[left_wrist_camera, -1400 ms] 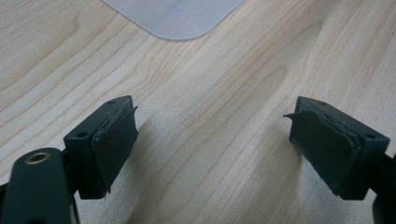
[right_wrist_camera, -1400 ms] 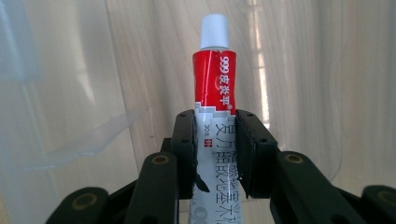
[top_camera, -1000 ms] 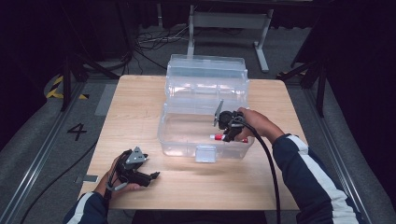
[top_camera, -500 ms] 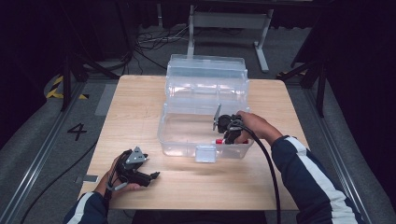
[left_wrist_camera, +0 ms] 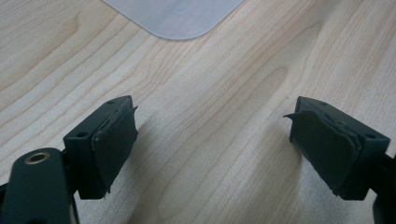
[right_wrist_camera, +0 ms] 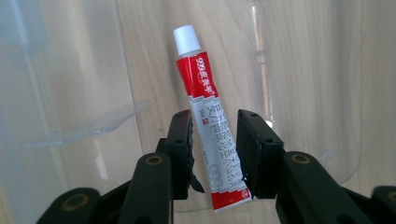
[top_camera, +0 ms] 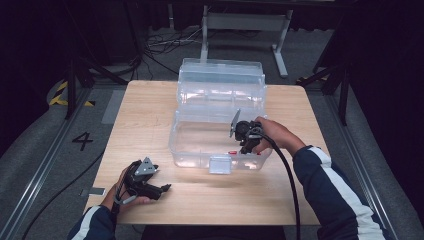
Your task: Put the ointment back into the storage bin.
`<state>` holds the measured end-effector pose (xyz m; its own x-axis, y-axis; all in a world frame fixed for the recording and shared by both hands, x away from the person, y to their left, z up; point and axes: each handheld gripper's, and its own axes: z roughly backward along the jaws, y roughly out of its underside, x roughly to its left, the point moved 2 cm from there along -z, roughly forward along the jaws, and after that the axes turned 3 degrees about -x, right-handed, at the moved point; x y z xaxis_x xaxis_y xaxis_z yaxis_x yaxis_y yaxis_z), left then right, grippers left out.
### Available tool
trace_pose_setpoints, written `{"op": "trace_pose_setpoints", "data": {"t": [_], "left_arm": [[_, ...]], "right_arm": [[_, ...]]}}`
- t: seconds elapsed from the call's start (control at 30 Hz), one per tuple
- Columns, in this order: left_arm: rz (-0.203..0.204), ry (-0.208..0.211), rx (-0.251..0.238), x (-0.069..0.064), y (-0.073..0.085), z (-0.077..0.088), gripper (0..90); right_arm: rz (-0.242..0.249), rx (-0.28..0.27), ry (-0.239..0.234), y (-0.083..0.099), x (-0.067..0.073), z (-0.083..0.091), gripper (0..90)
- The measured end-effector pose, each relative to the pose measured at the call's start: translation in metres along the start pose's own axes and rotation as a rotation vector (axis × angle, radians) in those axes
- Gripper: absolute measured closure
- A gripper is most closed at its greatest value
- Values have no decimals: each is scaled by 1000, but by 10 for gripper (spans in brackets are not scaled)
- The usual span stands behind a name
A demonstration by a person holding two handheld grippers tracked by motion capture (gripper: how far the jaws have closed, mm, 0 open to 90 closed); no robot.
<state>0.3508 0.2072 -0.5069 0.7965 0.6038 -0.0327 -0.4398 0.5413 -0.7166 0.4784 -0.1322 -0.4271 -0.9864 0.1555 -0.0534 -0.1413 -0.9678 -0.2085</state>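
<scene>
Your right gripper reached down into the clear plastic box near its front right corner, at the middle of the wooden table. Between the jaws stood a red and white tube with a white cap, cap pointing away from the gripper, body slightly tilted. In the right gripper view the jaws flanked the tube's lower half at a narrow setting and had just been opening; a slight gap showed on the left side, while the right pad lay against or just beside the tube, so whether the grip was firm or loosened could not be told. In the high view a small red part of the tube showed low inside the box, just beside the front wall. The box's lid stood open at the far side. Your left gripper rested on the table near the front left edge, well apart from the box, jaws wide and empty, bare wood between them.
</scene>
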Motion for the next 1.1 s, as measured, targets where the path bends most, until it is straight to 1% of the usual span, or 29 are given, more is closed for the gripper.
{"op": "trace_pose_setpoints", "data": {"t": [0.07,0.13,0.17,0.2,0.23,0.3,0.33,0.37,0.4,0.5,0.57,0.6,0.67,0.7,0.73,0.77,0.83,0.9,0.93,1.03,1.07,1.1], "left_arm": [[0,1,0,0,0,0,150],[0,2,0,0,0,0,151],[0,2,0,0,0,0,151],[-1,-2,-2,0,0,0,151],[0,-1,0,0,0,0,151],[1,-2,0,0,0,0,151],[2,-2,0,0,0,0,151],[3,-4,-1,0,0,0,151],[4,-4,-1,0,0,0,151],[0,-4,1,0,0,0,151],[-3,-2,4,0,0,0,149],[-3,-2,4,0,0,0,149],[0,5,5,0,0,0,150],[5,4,10,0,-1,0,150],[5,4,10,0,-1,0,150],[2,-4,13,0,-1,0,150],[-2,-3,14,0,-2,0,150],[-4,0,18,1,-2,0,150],[-4,1,19,1,-2,0,150],[-4,1,19,1,-2,0,150],[2,4,21,0,-3,-1,150],[4,2,29,0,-3,0,150]], "right_arm": [[-8,-13,11,1,0,4,645],[-19,-43,18,2,0,10,631],[-19,-43,18,2,0,10,631],[-30,-88,23,3,1,16,614],[-30,-88,23,3,1,16,614],[-43,-129,36,6,3,23,593],[-42,-139,43,7,4,26,585],[-41,-161,52,9,4,29,584],[-46,-190,51,12,5,32,577],[-60,-241,77,18,8,41,562],[-59,-285,82,23,11,46,551],[-59,-285,82,23,11,46,551],[-66,-325,103,28,14,50,535],[-57,-351,122,32,17,53,530],[-57,-351,122,32,17,53,530],[-55,-370,130,35,19,55,528],[-62,-415,141,40,22,59,524],[-74,-437,151,45,24,62,506],[-72,-442,155,46,25,62,503],[-82,-475,172,54,28,63,503],[-82,-483,175,56,29,64,503],[-90,-502,193,58,30,65,504]]}}
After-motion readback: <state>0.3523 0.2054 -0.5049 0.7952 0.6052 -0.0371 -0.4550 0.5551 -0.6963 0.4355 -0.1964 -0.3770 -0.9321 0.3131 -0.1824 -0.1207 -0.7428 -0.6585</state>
